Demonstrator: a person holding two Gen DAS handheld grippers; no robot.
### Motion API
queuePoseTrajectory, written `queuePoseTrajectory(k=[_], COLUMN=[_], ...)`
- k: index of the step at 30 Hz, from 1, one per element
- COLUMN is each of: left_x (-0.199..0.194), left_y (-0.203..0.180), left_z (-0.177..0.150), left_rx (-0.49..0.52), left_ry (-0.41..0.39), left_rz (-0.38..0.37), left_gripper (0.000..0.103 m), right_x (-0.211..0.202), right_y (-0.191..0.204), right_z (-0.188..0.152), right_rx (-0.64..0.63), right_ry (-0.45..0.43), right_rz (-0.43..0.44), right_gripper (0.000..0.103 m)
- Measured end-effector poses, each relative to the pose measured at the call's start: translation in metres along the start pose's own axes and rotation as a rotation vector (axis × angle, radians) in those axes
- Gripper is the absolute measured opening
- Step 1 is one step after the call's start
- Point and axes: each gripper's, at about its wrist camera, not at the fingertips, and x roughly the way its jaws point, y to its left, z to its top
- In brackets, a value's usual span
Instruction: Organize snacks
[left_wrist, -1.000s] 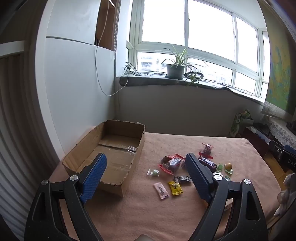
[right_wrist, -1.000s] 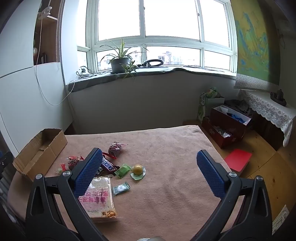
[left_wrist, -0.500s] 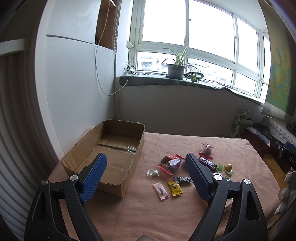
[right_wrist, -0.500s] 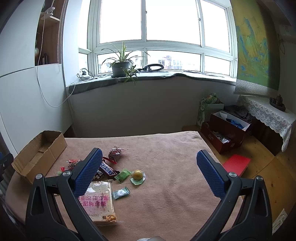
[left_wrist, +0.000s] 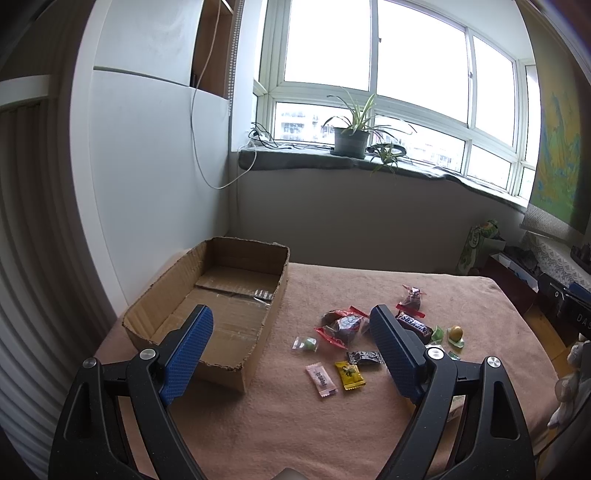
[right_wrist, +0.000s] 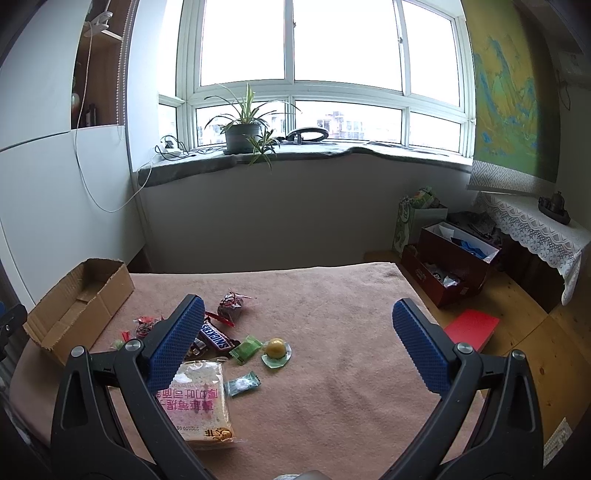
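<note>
An empty cardboard box (left_wrist: 207, 295) (right_wrist: 79, 299) lies at the table's left. Loose snacks are scattered to its right: a Snickers bar (left_wrist: 413, 325) (right_wrist: 218, 336), a yellow candy (left_wrist: 350, 374), a pink sachet (left_wrist: 321, 380), a red-wrapped sweet (left_wrist: 343, 325), a yellow ball sweet (right_wrist: 275, 349), green packets (right_wrist: 245, 349) and a large bread packet (right_wrist: 197, 402). My left gripper (left_wrist: 291, 350) hangs open above the box's near corner and the candies. My right gripper (right_wrist: 295, 343) is open above the table, its left finger over the bread packet. Neither holds anything.
A pink cloth covers the table (right_wrist: 332, 387). Beyond it are a windowsill with a potted plant (right_wrist: 242, 133), a white wall at left, and red boxes (right_wrist: 450, 269) and a red book (right_wrist: 471, 326) on the wooden floor at right.
Both views have shifted slightly, with the scene sitting a little lower in the right wrist view. The snacks and box have not moved.
</note>
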Motion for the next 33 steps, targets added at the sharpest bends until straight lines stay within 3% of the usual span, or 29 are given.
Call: queuePoseTrajectory(k=[33], left_x=[0.0002], left_y=[-0.0018], left_z=[0.0004], left_rx=[0.0], left_ry=[0.004], left_rz=[-0.009], left_gripper=[0.087], right_x=[0.0], right_y=[0.0039], right_z=[-0.0006], right_rx=[-0.012], right_ry=[0.0], right_rz=[0.004], right_gripper=[0.103])
